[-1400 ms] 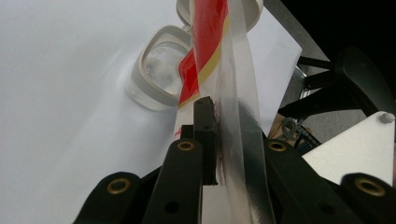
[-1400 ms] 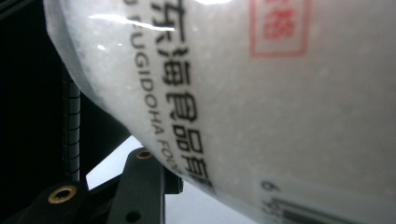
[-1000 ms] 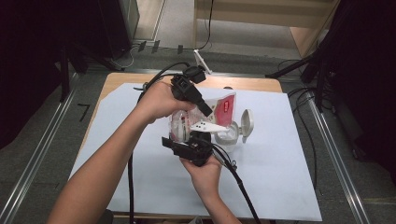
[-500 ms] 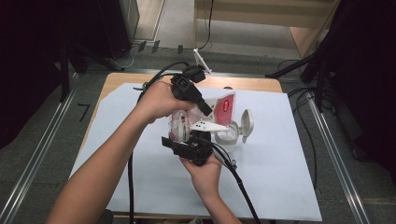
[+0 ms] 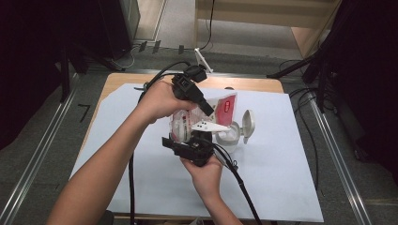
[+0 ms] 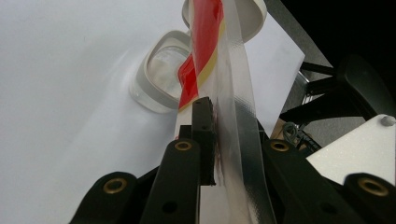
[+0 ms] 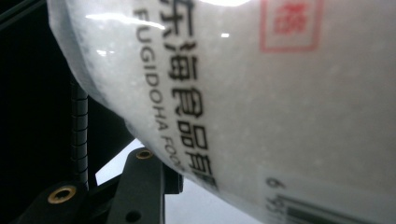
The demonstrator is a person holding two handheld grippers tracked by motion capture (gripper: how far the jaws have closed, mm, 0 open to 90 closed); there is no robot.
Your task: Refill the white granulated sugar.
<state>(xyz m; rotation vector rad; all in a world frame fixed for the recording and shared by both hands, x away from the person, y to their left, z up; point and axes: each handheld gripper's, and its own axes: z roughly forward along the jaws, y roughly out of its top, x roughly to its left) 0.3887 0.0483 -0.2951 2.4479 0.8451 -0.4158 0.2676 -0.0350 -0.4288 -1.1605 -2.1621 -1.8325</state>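
left gripper: jaws pinched on bag top edge | right gripper: jaws clamped on bag body | open jar just beside, on worktop

This looks like a recording lab or studio rather than a home. At the centre of the high view a small wooden table is covered with a plain white sheet, a bare staged work surface. It stands on grey carpet, with metal floor rails running along the left and right of the frame. Black cables trail over the floor at right, dark curtains or equipment fill the upper corners, and light wooden furniture stands at the upper edge.
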